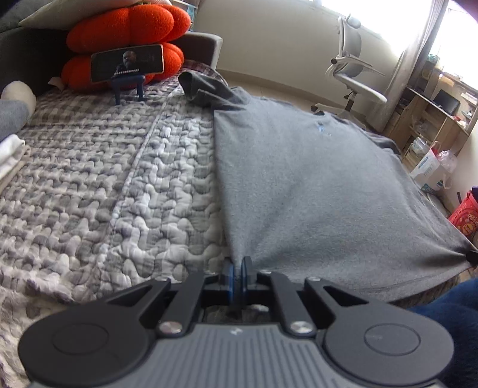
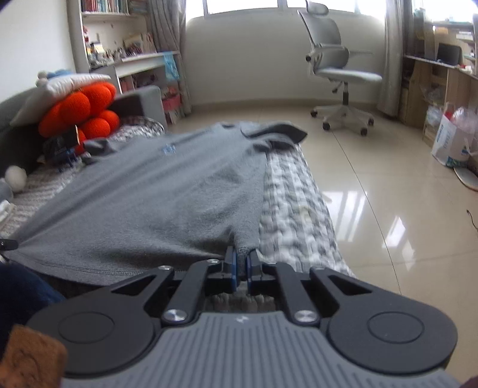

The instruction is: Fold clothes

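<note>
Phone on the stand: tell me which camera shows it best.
The left wrist view: the phone faces the camera, screen lit, against the orange cushion. The right wrist view shows only its thin edge, blurred.

T-shirt on quilt

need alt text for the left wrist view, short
The left gripper is shut on the near hem corner of a grey T-shirt spread flat over a grey-and-white quilted bed cover. Beyond the shirt, a phone on a blue stand leans against an orange cushion; a white office chair stands near the bright window.
</note>
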Action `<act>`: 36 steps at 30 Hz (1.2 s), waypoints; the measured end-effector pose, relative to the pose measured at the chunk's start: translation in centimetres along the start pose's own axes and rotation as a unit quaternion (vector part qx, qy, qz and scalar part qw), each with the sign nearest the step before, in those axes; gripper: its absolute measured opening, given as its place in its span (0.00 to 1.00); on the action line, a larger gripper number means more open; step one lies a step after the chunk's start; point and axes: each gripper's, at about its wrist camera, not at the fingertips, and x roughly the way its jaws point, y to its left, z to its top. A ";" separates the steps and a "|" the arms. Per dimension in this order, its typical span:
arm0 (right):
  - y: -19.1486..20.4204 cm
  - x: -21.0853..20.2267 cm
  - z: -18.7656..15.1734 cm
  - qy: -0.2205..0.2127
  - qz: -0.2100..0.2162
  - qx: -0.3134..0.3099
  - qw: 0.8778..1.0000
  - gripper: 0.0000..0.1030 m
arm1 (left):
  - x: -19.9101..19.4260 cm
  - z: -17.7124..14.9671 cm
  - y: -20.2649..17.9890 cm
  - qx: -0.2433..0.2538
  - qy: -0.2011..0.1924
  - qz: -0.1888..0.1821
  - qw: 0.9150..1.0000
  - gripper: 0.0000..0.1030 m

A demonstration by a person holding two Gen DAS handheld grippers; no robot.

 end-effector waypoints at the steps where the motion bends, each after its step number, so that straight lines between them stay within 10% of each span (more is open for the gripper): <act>1: 0.2 1.0 -0.6 0.012 -0.015 -0.010 1.000 0.07 | 0.5 -0.4 0.0 0.000 0.005 0.003 1.000 0.05; 27: 1.2 1.3 -1.4 0.007 -0.047 -0.031 0.998 0.08 | -0.4 -1.4 -0.6 0.008 0.002 -0.007 1.000 0.06; 36: -0.7 1.0 -0.8 0.001 -0.050 -0.019 0.999 0.31 | -1.0 0.5 1.6 -0.004 -0.004 0.012 1.000 0.22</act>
